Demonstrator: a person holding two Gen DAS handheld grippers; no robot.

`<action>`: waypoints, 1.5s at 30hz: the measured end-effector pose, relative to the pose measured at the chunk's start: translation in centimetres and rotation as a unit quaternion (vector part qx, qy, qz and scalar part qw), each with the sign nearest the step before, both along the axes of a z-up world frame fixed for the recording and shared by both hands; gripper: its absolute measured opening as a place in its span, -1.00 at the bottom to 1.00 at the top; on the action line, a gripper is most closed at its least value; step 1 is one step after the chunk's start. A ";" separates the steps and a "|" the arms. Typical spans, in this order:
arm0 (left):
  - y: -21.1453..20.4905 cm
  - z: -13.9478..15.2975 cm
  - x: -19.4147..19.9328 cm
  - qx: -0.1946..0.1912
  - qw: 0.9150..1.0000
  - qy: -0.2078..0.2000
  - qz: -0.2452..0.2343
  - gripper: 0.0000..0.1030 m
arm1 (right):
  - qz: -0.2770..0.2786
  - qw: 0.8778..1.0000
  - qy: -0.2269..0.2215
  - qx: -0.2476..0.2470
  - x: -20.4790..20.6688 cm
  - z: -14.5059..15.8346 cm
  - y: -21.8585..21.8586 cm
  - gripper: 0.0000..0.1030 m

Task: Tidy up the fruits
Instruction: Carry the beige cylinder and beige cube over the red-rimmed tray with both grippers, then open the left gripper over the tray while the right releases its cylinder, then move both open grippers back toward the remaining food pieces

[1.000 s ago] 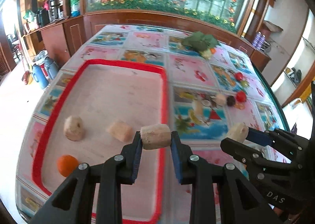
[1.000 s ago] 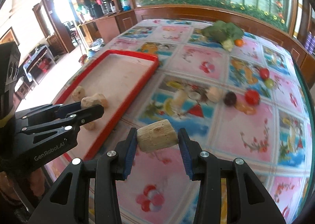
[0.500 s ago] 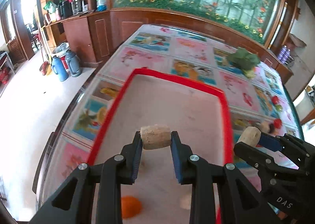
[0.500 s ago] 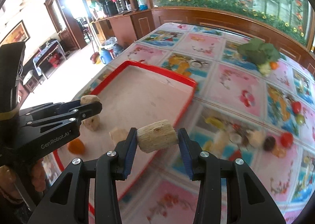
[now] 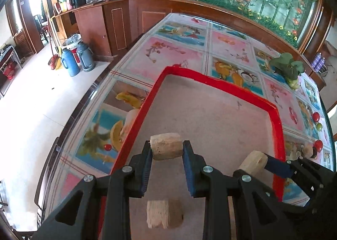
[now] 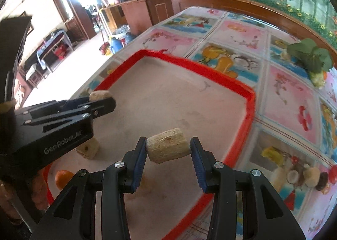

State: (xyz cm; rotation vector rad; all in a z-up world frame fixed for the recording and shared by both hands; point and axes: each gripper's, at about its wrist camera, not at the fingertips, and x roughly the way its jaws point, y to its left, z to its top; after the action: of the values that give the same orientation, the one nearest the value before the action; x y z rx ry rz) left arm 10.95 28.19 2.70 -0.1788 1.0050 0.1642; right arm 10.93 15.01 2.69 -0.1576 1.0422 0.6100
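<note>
My left gripper (image 5: pixel 167 151) is shut on a beige sugarcane chunk (image 5: pixel 166 146) and holds it above the red-rimmed tray (image 5: pixel 214 80), near its left side. My right gripper (image 6: pixel 168 149) is shut on a second beige chunk (image 6: pixel 167 148) above the tray's middle; it also shows in the left wrist view (image 5: pixel 252 162). On the tray floor lie another beige chunk (image 5: pixel 164 213), seen too in the right wrist view (image 6: pixel 88 149), and an orange (image 6: pixel 63 178). The left gripper shows in the right wrist view (image 6: pixel 101 97).
The tray rests on a table with a fruit-print cloth (image 5: pixel 174 52). Small red, green, dark and beige fruits lie right of the tray (image 6: pixel 316 174) (image 5: pixel 316 116). A leafy green vegetable (image 6: pixel 309 54) lies at the far right. The table's left edge drops to the floor (image 5: pixel 31 103).
Both grippers moved left and forward over the tray, each still holding its chunk. The fruits on the cloth slid to the right of the views.
</note>
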 end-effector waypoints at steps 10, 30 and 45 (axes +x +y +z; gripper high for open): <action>0.4 -1.1 0.5 -0.005 1.000 0.012 0.003 -0.40 | 0.006 1.000 0.001 -0.006 0.0 -0.7 0.8 -0.20; -0.2 -0.1 -1.3 0.017 1.000 0.008 0.020 0.25 | -0.018 1.000 -0.007 -0.009 -1.3 1.0 -0.5 -0.16; -3.6 2.7 -7.0 0.025 0.999 -0.036 0.016 0.53 | -0.016 0.999 -0.036 -0.009 -7.7 4.2 -3.3 -0.09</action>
State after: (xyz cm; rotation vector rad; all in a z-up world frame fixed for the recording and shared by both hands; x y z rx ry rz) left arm 3.98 24.56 5.38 -0.1538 0.9251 0.2113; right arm 3.25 11.66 6.85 -0.1771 0.9793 0.5629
